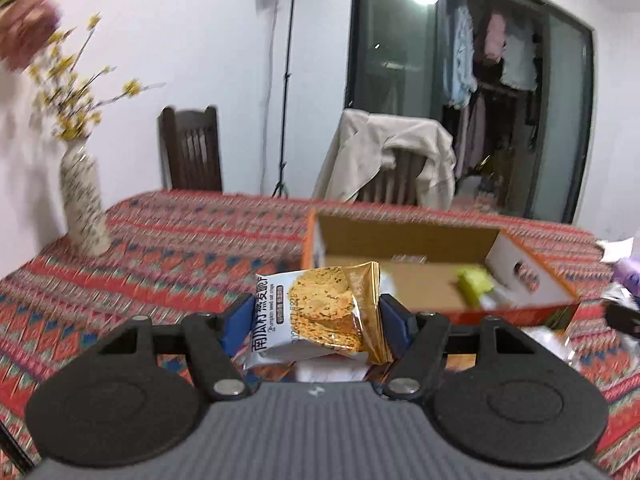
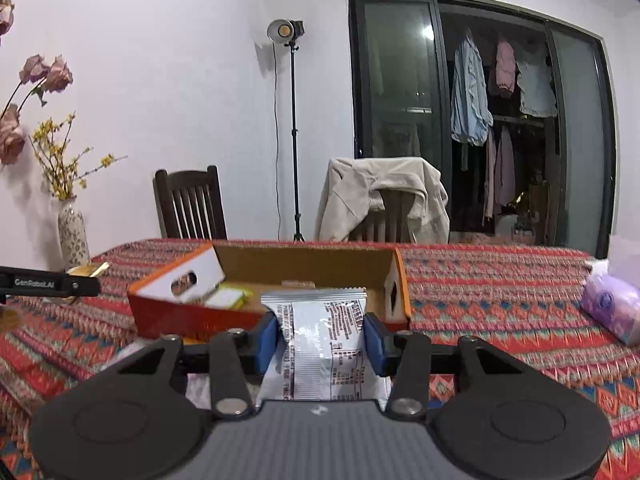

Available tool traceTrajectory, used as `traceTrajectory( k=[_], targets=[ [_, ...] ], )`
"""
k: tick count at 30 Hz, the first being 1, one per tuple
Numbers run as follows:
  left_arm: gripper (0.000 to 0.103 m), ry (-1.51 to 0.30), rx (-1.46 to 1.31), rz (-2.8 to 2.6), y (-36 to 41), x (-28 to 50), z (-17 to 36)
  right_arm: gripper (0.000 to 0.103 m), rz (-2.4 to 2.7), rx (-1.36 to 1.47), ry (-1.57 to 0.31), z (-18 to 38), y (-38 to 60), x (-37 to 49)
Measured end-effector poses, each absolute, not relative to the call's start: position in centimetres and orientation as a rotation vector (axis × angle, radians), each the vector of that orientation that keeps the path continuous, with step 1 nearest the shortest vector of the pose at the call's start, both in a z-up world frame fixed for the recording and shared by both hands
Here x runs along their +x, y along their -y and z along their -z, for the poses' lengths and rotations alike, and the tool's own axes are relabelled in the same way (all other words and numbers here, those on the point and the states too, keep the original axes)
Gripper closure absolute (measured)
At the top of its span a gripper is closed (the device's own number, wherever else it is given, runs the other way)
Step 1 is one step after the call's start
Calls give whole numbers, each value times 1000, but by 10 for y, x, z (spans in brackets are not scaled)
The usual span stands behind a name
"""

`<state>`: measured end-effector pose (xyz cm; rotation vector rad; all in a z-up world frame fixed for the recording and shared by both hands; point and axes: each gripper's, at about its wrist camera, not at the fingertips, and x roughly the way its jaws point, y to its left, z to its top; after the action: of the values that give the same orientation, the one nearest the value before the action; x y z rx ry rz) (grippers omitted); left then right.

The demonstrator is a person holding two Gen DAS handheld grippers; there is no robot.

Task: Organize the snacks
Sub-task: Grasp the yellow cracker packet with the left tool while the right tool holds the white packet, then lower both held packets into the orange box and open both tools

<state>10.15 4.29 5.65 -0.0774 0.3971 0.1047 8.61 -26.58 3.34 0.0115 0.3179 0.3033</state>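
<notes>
My left gripper [image 1: 316, 316] is shut on a gold and white cracker packet [image 1: 320, 312], held lifted above the patterned tablecloth. Ahead and to its right lies an open orange cardboard box [image 1: 400, 240] with a green snack pack [image 1: 474, 286] inside. My right gripper [image 2: 320, 338] is shut on a white and silver snack packet [image 2: 324, 340], printed back side toward the camera, just in front of the same orange box [image 2: 304, 260]. A green and white pack [image 2: 230, 298] lies inside that box at its left end. The left gripper's dark finger [image 2: 60, 284] shows at the far left of the right wrist view.
A patterned vase [image 1: 82, 208] with flowers stands at the table's left. A purple tissue pack [image 2: 612, 308] lies at the right. Two chairs stand behind the table, one with a beige jacket [image 2: 380, 196] over it. A lamp stand [image 2: 294, 140] is by the wall.
</notes>
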Motion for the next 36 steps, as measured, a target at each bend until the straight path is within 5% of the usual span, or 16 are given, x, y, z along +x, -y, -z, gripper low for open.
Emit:
traceTrajectory(
  k=[15, 28, 31, 34, 36],
  targets=[
    [35, -304, -67, -75, 7, 179, -79, 58, -297, 5, -329, -67, 229, 193],
    [34, -358, -54, -92, -4, 232, -38, 58, -345, 34, -406, -23, 225, 254],
    [24, -367, -63, -83, -7, 232, -33, 56, -334, 25, -425, -20, 226, 257],
    [12, -356, -73, -60, -8, 227, -31, 37, -340, 43, -428, -20, 230, 253],
    [0, -335, -77, -69, -8, 223, -32, 12, -328, 41, -415, -20, 230, 250]
  ],
)
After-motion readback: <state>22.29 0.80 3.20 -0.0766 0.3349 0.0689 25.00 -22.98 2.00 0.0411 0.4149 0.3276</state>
